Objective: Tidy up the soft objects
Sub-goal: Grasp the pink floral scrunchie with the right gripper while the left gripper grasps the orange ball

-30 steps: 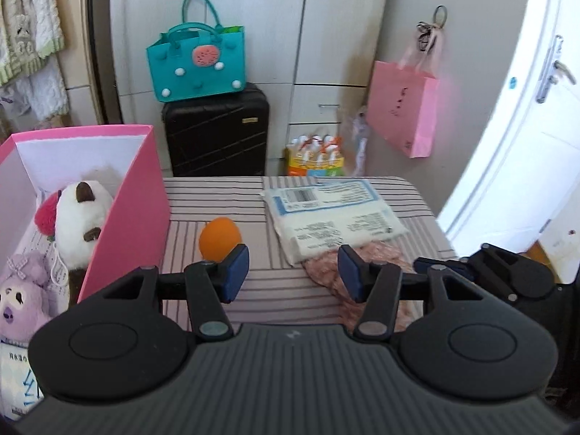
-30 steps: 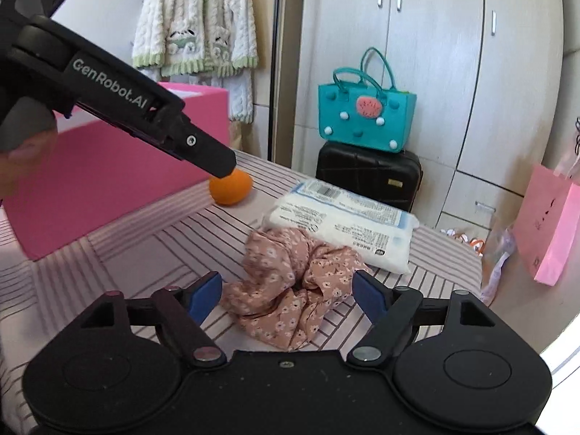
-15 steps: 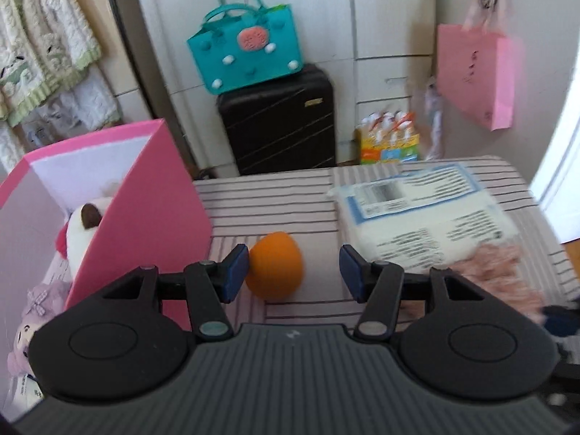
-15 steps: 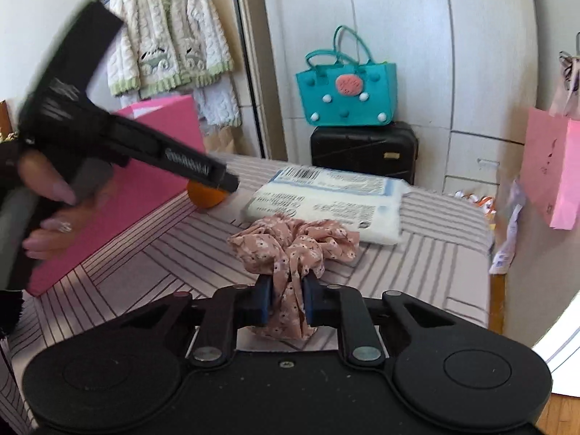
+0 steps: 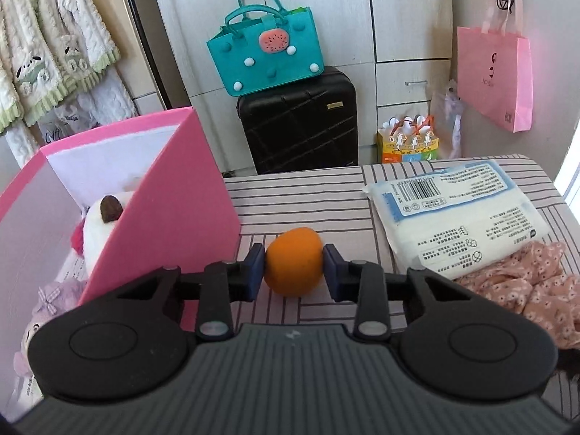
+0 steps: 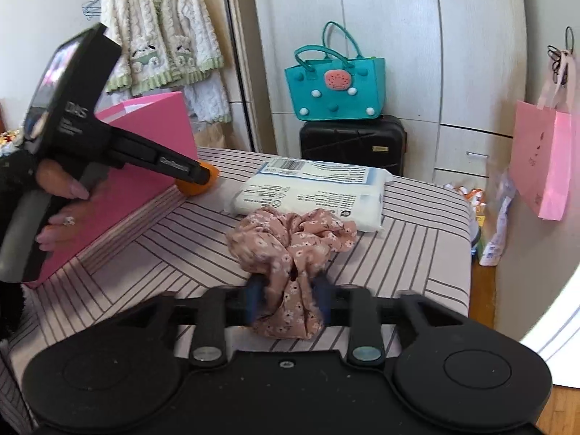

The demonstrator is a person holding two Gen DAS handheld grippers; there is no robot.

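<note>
My left gripper (image 5: pixel 293 270): matte black body, two round disc housings at lower left and lower right of frame, ribbed grey plate along the bottom, silver pivot screws on each finger link, dark blue pads (image 5: pixel 253 272). In the right wrist view, at left of frame, it shows side-on: black pistol-shaped shell, grey handle, white lettering on the barrel, glossy screen on the rear. My left hand (image 6: pixel 59 201) wears a ring and a black fuzzy sleeve (image 6: pixel 12 177). My right gripper (image 6: pixel 288 299): same black build, dusty, silver screws, blue pads, small centre screw.
</note>
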